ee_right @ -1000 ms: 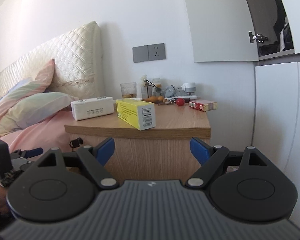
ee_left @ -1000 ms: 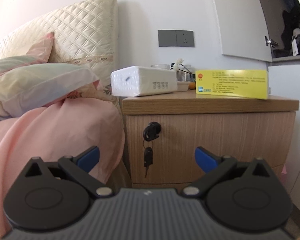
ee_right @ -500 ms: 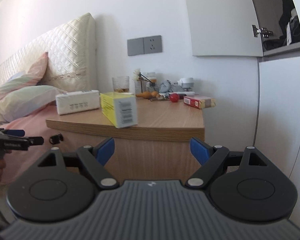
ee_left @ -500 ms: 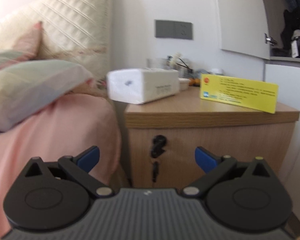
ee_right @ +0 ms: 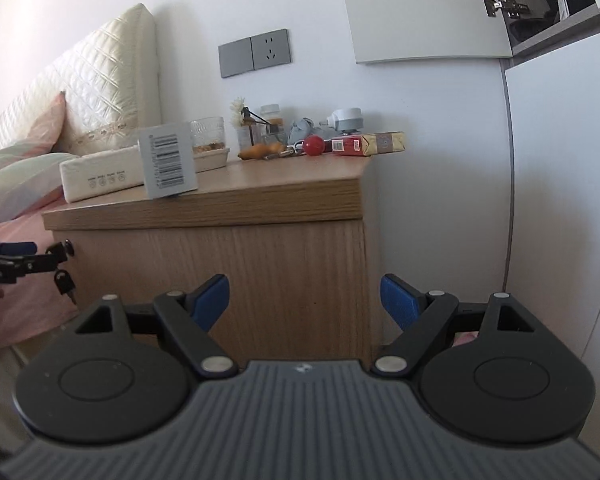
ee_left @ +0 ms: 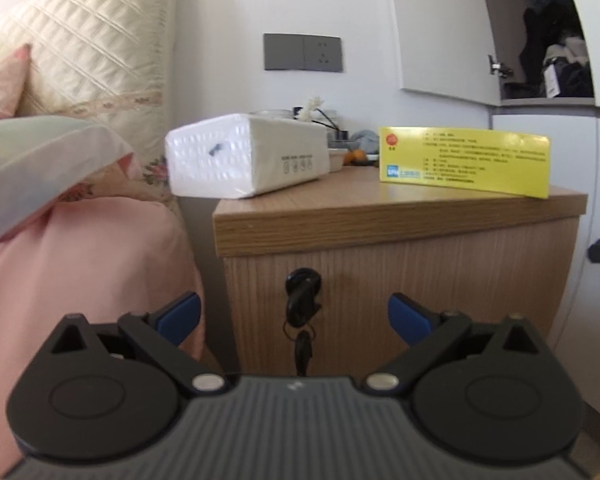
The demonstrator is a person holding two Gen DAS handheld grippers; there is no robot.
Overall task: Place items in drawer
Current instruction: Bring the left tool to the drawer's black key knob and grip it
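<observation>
A wooden nightstand drawer front (ee_left: 400, 280) is shut, with a black key (ee_left: 303, 292) in its lock and a second key hanging below. My left gripper (ee_left: 294, 314) is open and empty, its jaws wide on either side of the key, close to the drawer. On top stand a yellow box (ee_left: 464, 162) and a white tissue pack (ee_left: 248, 156). My right gripper (ee_right: 304, 304) is open and empty, facing the nightstand's side panel (ee_right: 292, 280). The right wrist view shows the left gripper (ee_right: 40, 258) at the key (ee_right: 62, 250).
A bed with pink cover (ee_left: 80, 280) and pillows lies left of the nightstand. Small clutter sits at the back of the top: a glass (ee_right: 207, 136), a red ball (ee_right: 314, 146), a cigarette pack (ee_right: 368, 145). A white wardrobe (ee_right: 560, 200) stands to the right.
My left gripper has moved in closer to the drawer key. My right gripper has swung round to the right, so it now sees the nightstand's side and the yellow box end-on.
</observation>
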